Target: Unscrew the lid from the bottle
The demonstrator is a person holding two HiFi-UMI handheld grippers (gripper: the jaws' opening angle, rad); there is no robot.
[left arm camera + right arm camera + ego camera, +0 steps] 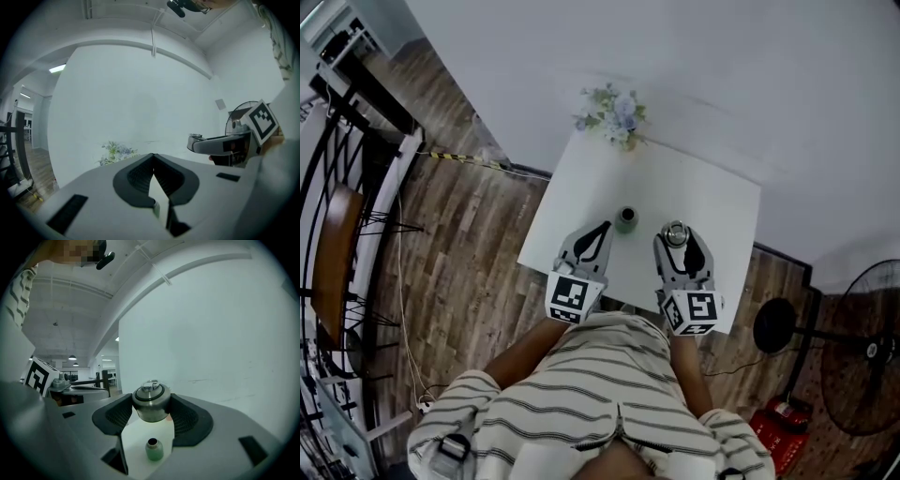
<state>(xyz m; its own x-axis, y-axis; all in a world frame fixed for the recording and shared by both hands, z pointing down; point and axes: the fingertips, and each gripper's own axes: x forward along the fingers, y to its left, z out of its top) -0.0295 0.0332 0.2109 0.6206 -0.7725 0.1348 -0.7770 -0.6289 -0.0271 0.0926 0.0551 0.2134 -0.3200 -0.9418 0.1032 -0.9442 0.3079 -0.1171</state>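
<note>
A small green bottle (pixel 625 219) stands upright on the white table (pixel 712 202), its neck uncapped. In the right gripper view the bottle (pixel 153 449) sits on the table below the jaws. My right gripper (pixel 676 236) is shut on the silver lid (pixel 675 232), lifted clear of the bottle to its right. The lid (pixel 151 402) fills the gap between the pads of the right gripper (pixel 151 405). My left gripper (pixel 601 230) hangs just left of the bottle, shut with nothing in it. In the left gripper view the left gripper (pixel 153 161) holds nothing and the bottle is hidden.
A bunch of pale flowers (pixel 614 114) lies at the table's far edge, against the white wall. A standing fan (pixel 862 347) and a red object (pixel 783 422) are on the wood floor to the right. A chair (pixel 337 253) stands far left.
</note>
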